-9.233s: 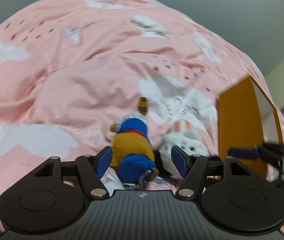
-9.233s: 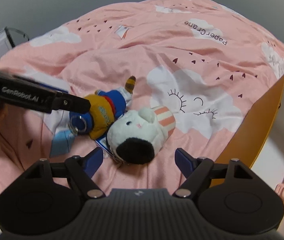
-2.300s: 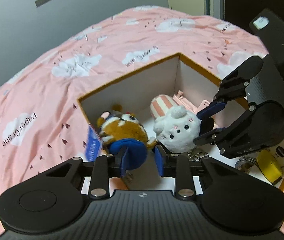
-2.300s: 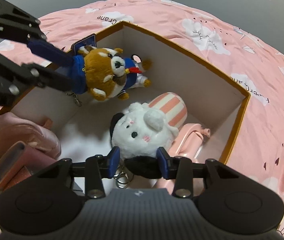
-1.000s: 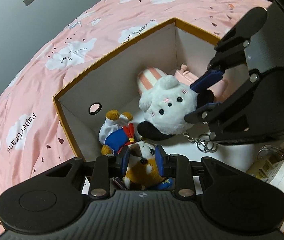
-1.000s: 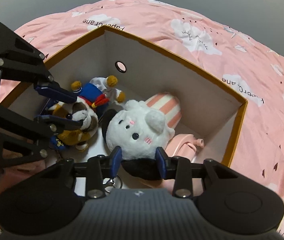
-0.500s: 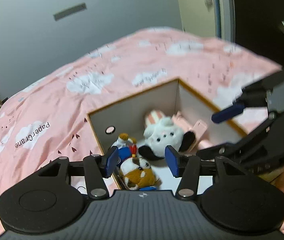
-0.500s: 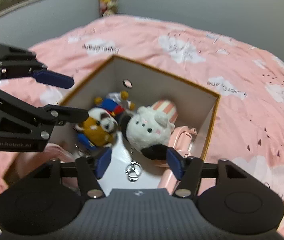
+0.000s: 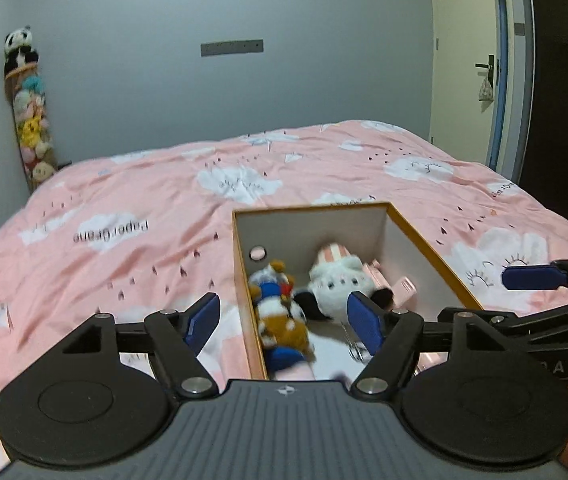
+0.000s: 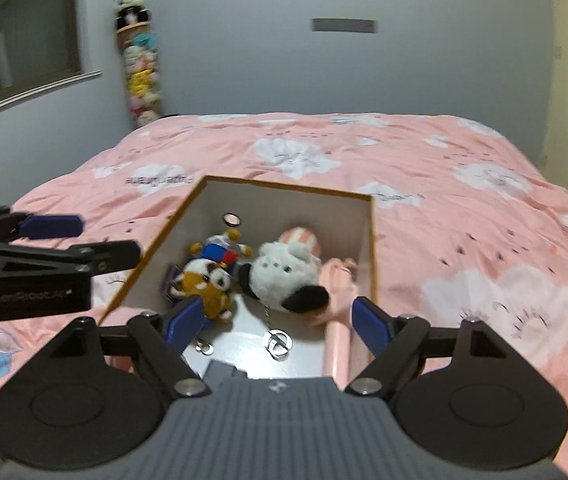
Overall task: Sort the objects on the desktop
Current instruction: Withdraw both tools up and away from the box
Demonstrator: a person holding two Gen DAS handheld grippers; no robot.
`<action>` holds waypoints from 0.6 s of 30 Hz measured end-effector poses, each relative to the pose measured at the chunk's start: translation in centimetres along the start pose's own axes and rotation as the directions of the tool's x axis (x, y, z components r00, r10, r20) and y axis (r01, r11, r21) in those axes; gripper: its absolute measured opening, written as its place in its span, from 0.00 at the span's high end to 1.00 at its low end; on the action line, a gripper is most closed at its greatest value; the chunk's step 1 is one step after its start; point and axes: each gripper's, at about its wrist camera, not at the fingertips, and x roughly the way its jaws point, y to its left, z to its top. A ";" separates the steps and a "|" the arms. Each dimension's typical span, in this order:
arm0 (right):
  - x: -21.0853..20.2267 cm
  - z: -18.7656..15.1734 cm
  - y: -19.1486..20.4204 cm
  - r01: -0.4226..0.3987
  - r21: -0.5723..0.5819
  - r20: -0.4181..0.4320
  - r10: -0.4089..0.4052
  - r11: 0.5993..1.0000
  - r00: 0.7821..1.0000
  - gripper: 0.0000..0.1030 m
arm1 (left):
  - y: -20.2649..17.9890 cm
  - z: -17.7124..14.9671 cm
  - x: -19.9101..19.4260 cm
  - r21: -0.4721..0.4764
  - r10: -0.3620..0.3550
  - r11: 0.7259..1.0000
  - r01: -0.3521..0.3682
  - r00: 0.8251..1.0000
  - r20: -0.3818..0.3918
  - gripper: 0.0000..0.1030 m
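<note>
An orange-rimmed box (image 9: 428, 240) (image 10: 284, 187) stands on the pink bed. Inside lie a brown and blue plush (image 9: 282, 320) (image 10: 208, 276) at the left and a white plush with a striped hat (image 9: 338, 280) (image 10: 284, 270) beside it. My left gripper (image 9: 284, 320) is open and empty, raised above the box's near left wall. My right gripper (image 10: 274, 320) is open and empty, raised above the box's near end. Each gripper shows in the other's view: the right (image 9: 540, 292), the left (image 10: 44, 240).
Pink items (image 10: 338, 304) lie along the box's right wall, and metal key rings (image 10: 278, 342) lie on its floor. The pink cloud-print duvet (image 9: 124, 240) surrounds the box. A column of hanging plush toys (image 10: 140, 60) is on the far wall. A door (image 9: 480, 80) is at the right.
Both grippers have let go of their plush toys, opened wide and pulled up and back from the box. The two toys now lie inside it.
</note>
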 end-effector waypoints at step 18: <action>-1.5 -5.7 1.9 0.096 0.054 -0.073 -0.092 0.994 0.993 0.12 | -0.6 -5.6 -0.3 -0.065 -0.013 0.998 0.001 0.983 -0.182 0.19</action>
